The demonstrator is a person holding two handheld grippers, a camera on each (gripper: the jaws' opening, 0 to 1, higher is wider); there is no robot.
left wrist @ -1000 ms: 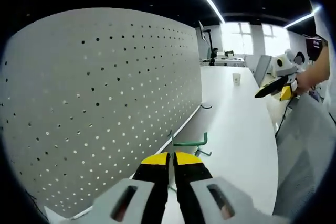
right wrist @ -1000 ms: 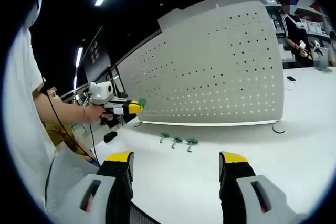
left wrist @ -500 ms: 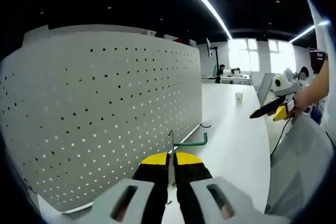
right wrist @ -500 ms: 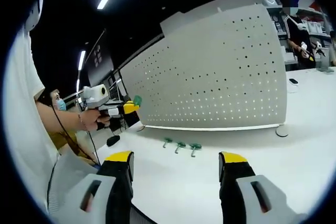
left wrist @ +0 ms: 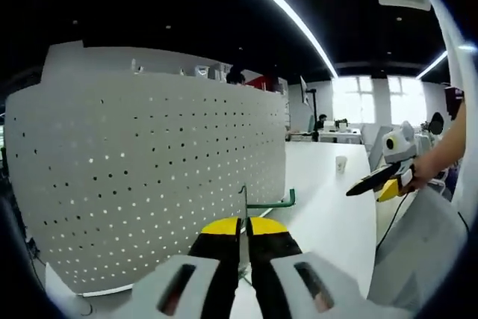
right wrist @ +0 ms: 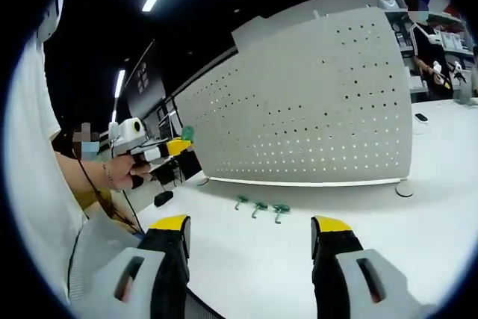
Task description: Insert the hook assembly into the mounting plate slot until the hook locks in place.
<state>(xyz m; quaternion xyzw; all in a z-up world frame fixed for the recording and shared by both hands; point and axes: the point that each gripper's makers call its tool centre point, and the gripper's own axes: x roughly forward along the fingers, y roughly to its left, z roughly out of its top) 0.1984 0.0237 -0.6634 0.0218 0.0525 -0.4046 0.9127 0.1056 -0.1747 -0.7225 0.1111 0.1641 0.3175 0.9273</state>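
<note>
My left tongs [left wrist: 244, 231] are pressed together on the green hook [left wrist: 263, 204], pinching its thin upright wire near the base, so the arm with its upturned tip juts out to one side above the yellow pads. The hook is up off the white tabletop [left wrist: 328, 199], close in front of the perforated board [left wrist: 149, 184] that serves as mounting plate, not yet in any hole. My right tongs [right wrist: 250, 240] are spread wide with nothing between them, hanging over the tabletop where three more green hooks [right wrist: 260, 208] lie in a row near the board's foot. The hook looks light, stiff and slick, a coated wire I judge, so it could twist in a pinch this narrow; holding low near the prongs should keep it square while I push it in
</note>
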